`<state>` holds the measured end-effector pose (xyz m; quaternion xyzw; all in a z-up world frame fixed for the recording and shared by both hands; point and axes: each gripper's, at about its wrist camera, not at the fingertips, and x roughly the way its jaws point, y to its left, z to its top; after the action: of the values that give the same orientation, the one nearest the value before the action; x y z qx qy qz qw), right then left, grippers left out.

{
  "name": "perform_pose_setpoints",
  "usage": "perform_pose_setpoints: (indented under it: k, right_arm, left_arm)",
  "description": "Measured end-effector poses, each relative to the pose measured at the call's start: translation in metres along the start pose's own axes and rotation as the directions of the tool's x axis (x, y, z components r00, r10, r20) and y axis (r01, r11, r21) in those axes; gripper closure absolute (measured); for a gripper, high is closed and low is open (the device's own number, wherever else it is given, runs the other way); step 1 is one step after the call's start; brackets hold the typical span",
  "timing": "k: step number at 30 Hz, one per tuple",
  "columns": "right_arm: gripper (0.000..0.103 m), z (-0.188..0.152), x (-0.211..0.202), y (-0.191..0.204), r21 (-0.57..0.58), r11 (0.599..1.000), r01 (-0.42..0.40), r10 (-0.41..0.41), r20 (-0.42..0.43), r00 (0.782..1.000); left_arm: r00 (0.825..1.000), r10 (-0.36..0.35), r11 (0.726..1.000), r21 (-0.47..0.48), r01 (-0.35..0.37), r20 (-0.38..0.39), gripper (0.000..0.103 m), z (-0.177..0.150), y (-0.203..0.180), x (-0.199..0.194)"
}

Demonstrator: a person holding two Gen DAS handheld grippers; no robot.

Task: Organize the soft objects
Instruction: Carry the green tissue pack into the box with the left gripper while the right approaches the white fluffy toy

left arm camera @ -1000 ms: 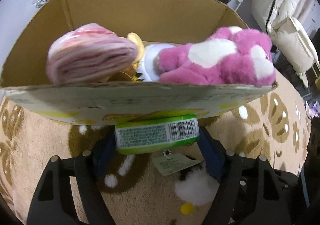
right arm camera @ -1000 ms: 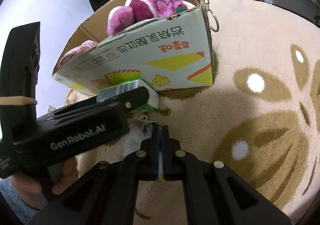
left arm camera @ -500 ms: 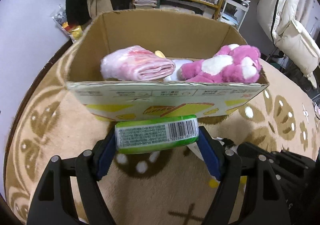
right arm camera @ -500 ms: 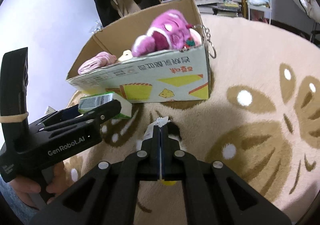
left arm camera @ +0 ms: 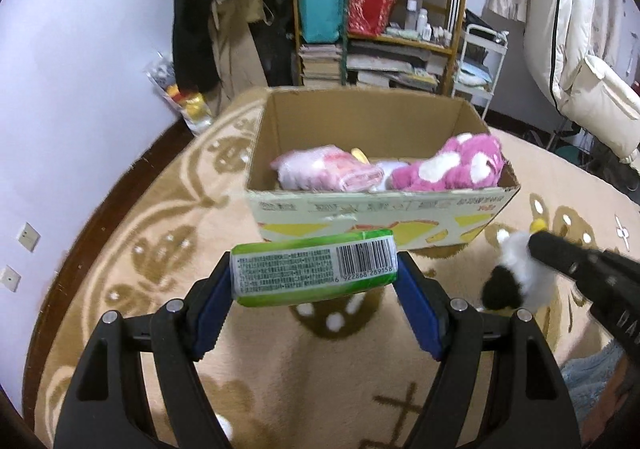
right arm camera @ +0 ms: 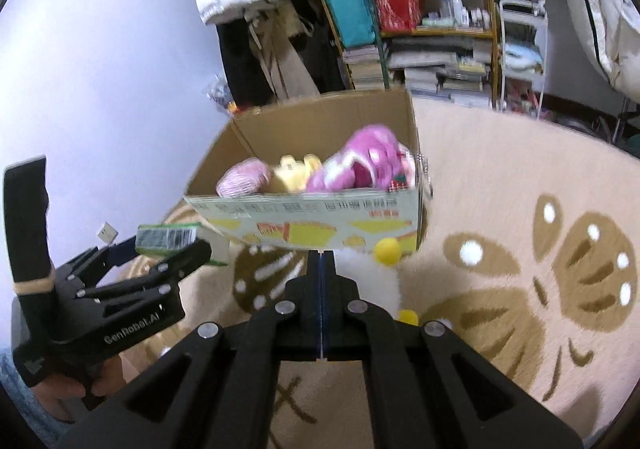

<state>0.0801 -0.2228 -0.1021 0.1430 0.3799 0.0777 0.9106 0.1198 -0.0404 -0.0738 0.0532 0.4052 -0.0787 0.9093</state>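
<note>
L gripper (left arm camera: pixel 314 281) clamps 1 green pack (left arm camera: pixel 315 267); R gripper (right arm camera: pixel 321 261) pinches 1 white plush (left arm camera: pixel 516 273); box (left arm camera: pixel 376 209) holds 3 softies

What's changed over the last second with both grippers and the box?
Both grippers rose and drew back from the cardboard box, so its inside now shows from above. The left gripper lifted the green packet; the right gripper raised the white plush toy off the rug. Unchanged: both grips, and the box with its pink plush and rolled pink cloth.

Black left gripper (right arm camera: pixel 168 249) marked "GenRobot.AI", silver screws, blue-padded jaws, tan band.
</note>
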Motion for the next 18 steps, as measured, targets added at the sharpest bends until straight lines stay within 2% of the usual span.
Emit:
perform_pose_setpoints:
  k: [10, 15, 18]
  right_arm:
    - [0.102, 0.055, -0.037, 0.015, -0.064, 0.998, 0.002, 0.009, 0.161, 0.987]
    - [0.102, 0.092, -0.040, 0.027, -0.116, 0.993, 0.004, 0.021, 0.213, 0.977]
    - [0.102, 0.107, -0.036, 0.030, -0.132, 0.991, -0.004, 0.032, 0.215, 0.976]
  left_arm:
    - [0.992, 0.032, 0.999, 0.014, -0.034, 0.121, 0.027, 0.032, 0.005, -0.034]
    - [0.986, 0.051, 0.998, 0.025, -0.056, 0.160, 0.027, 0.054, 0.007, -0.032]
    - [0.984, 0.055, 0.998, 0.015, -0.059, 0.171, 0.027, 0.066, 0.011, -0.029]
